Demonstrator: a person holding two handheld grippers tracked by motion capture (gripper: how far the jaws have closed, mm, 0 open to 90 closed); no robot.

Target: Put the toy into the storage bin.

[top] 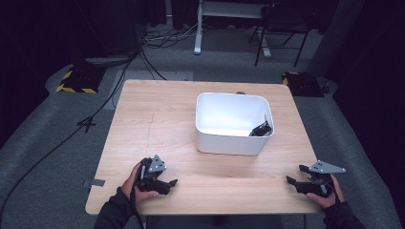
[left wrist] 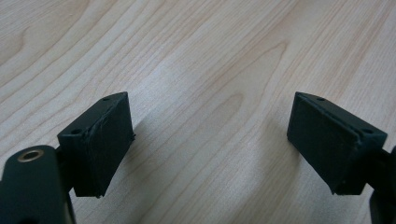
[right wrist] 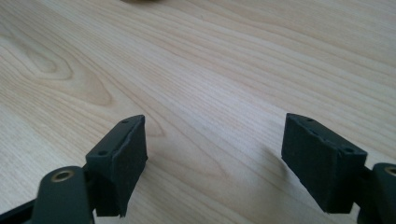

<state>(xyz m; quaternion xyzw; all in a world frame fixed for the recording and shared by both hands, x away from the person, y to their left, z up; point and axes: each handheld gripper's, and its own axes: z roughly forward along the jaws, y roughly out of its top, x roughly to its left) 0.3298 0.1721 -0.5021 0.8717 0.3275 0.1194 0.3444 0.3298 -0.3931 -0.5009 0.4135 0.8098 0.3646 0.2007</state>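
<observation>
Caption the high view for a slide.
Both grippers, left and right, rest open before a white bin.

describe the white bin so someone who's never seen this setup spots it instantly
Start at the light wooden table in the middle of the grey carpeted floor. The white bin sits on its far right part, beyond the two hand-held grippers near the front edge. It is a rounded-corner rectangular tub, the one white container on the table, with a small dark tangled item in its near right corner.

bin contents: dark item (top: 261,129) in white bin (top: 224,143), too small to identify
table (top: 157,119) near edge: partly hidden by forearms
</observation>
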